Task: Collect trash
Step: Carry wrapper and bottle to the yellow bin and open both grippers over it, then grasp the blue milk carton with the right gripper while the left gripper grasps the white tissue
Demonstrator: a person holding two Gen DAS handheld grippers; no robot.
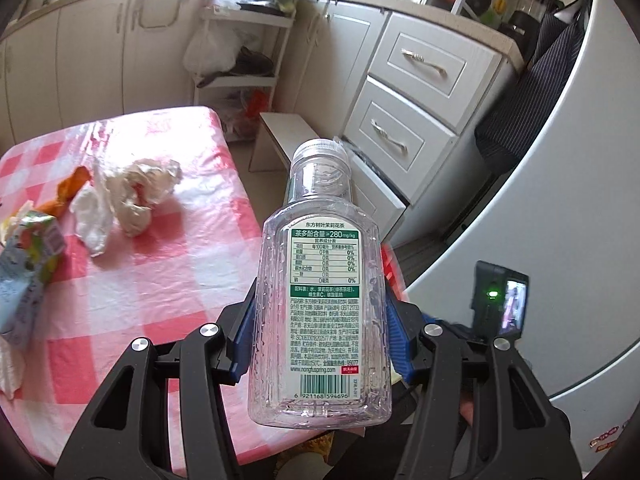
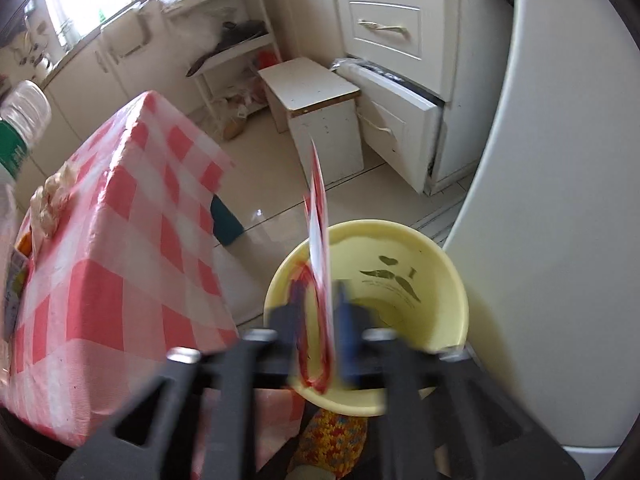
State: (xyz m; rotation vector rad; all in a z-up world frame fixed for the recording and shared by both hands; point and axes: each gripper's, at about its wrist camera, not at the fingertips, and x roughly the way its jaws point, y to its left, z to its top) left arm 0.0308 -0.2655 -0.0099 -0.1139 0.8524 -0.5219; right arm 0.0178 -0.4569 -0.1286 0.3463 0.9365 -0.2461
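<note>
Over the yellow bin (image 2: 420, 280) that is standing on the floor between the bench (image 2: 132, 248) and the white appliance, the right tongs (image 2: 320, 312) are pointing steeply down with a flat red-and-white wrapper (image 2: 318, 216) standing on edge between their blue pads; the picture is blurred, and the jaws appear to be standing slightly apart from the wrapper rather than pinching it, so I judge it is being let go there so that it falls straight into the bin's mouth. The left tongs (image 1: 320, 340) are gripping an empty clear bottle (image 1: 320, 292) across its flat sides, cap pointing away from the camera, the pads pressing on the body low down where the walls are broad and stiff, which is keeping it from twisting. It is hanging above the near corner of the bench's pink checked cloth, seemingly waiting its turn for the bin. More rubbish is lying on the bench: crumpled tissue (image 1: 132, 196), an orange scrap (image 1: 70, 192) just beside it, and a blue-green carton (image 1: 28, 268) at the left edge. These are probably the next pickups, and the soft tissue is likely going to need a deep pinch.
</note>
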